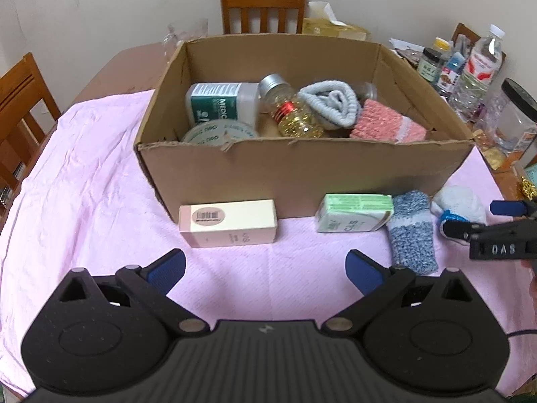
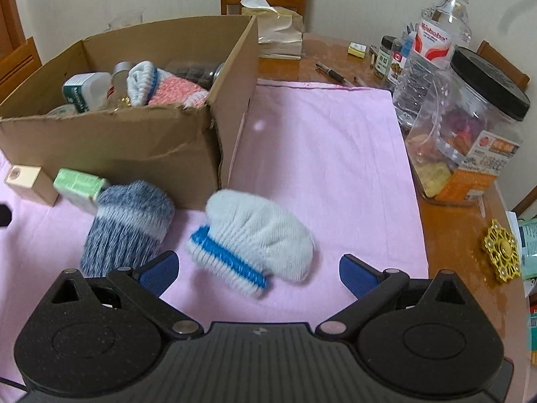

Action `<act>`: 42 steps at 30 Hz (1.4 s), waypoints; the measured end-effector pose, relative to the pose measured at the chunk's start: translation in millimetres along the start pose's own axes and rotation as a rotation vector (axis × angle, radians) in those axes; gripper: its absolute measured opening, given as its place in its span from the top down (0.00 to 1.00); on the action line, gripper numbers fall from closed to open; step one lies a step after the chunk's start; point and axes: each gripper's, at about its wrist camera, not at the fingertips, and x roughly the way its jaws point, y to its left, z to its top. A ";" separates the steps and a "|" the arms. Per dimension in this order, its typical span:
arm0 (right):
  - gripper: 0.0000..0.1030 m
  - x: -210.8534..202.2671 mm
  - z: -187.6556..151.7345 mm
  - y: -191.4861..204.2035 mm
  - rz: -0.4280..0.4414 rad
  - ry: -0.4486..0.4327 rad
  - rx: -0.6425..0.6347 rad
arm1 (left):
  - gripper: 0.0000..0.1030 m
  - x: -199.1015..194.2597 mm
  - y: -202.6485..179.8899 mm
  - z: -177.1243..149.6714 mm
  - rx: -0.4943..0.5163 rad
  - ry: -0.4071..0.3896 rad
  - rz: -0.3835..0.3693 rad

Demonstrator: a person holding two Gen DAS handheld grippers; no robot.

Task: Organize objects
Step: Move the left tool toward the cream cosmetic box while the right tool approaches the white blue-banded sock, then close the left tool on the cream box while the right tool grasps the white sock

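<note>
A: What is the biggest thing in front of you?

B: Your pink cloth covers the near part of the table, and the open cardboard box stands on it. Inside the box you have a white medicine bottle lying on its side, a roll of tape against the near wall, a gold glittery bottle, a rolled pale blue sock and a pink knit sock.

A: And outside the box?

B: Just before its near wall lie a pink carton, a green carton, then a blue-grey sock touching the green carton. The white sock with a blue cuff lies on the cloth by the box's near right corner, apart from the blue-grey one.

A: How do your grippers stand?

B: Your right gripper is spread wide; the white sock sits between and just ahead of its blue pads, not pinched. Your left gripper is also spread wide, over bare cloth in front of the pink carton.

A: To the side?

B: On bare wood at your right stand a black-lidded clear jar and a water bottle, with a small gold ornament nearer you.
</note>
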 end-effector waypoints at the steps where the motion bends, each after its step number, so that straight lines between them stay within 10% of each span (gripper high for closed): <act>1: 0.00 2.2 1.5 -0.2 0.005 -0.006 0.004 | 0.02 1.1 0.5 0.4 -0.002 0.000 0.002; 24: 0.00 33.5 1.8 -1.6 -0.009 0.024 -0.012 | 0.02 54.3 20.9 1.5 -0.055 -0.053 0.081; 42: 0.00 34.6 5.3 1.7 -0.023 0.028 0.006 | 0.22 68.5 26.8 -0.4 -0.095 -0.074 0.025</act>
